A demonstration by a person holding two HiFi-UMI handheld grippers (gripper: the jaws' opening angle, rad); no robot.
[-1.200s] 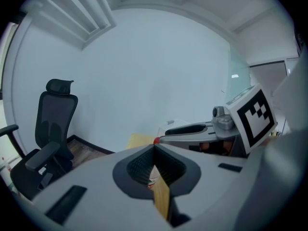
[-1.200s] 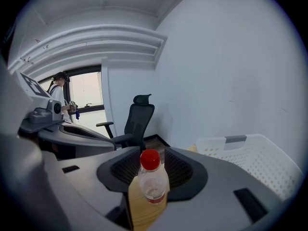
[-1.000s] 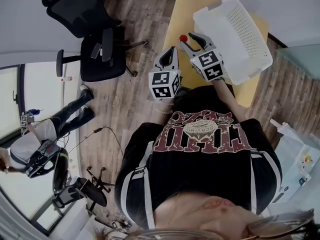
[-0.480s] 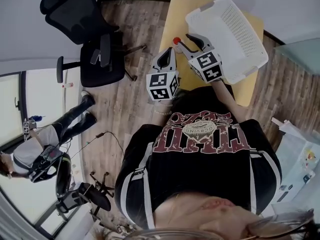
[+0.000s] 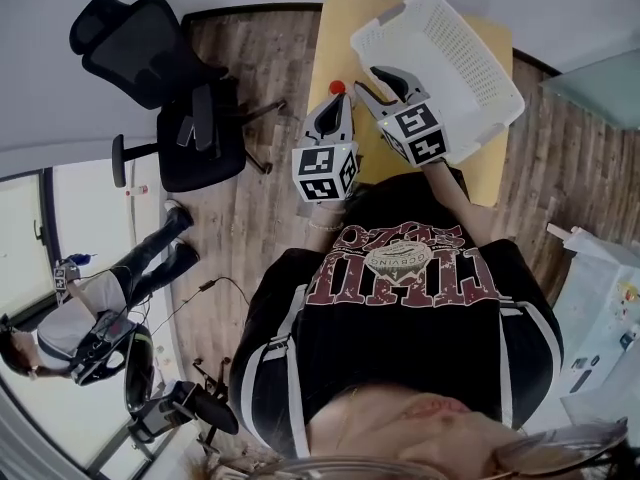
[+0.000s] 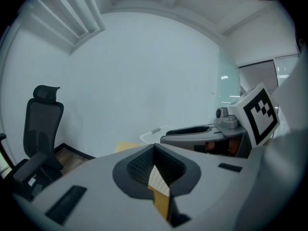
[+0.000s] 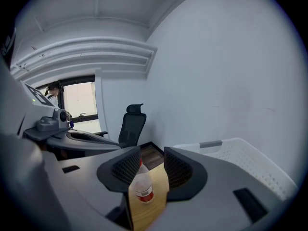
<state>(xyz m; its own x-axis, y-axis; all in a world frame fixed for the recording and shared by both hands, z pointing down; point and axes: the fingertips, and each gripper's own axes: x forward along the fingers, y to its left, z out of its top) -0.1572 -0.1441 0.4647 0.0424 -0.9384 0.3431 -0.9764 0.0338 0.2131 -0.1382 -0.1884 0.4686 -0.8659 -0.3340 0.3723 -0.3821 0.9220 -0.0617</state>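
Right gripper view: red-capped bottle [image 7: 143, 186] is seen between the parted jaws of the right gripper [image 7: 147, 165], upright near the tabletop's [image 5: 335, 43] left edge; left gripper [image 6: 154, 150] is closed.

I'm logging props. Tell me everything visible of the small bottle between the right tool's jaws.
The bottle is small, clear plastic, with a red cap and a red band low on its body. It stands roughly upright on the yellow wooden table, between the parted jaws of the right tool, near one pad that hides part of its cap; contact cannot be told.
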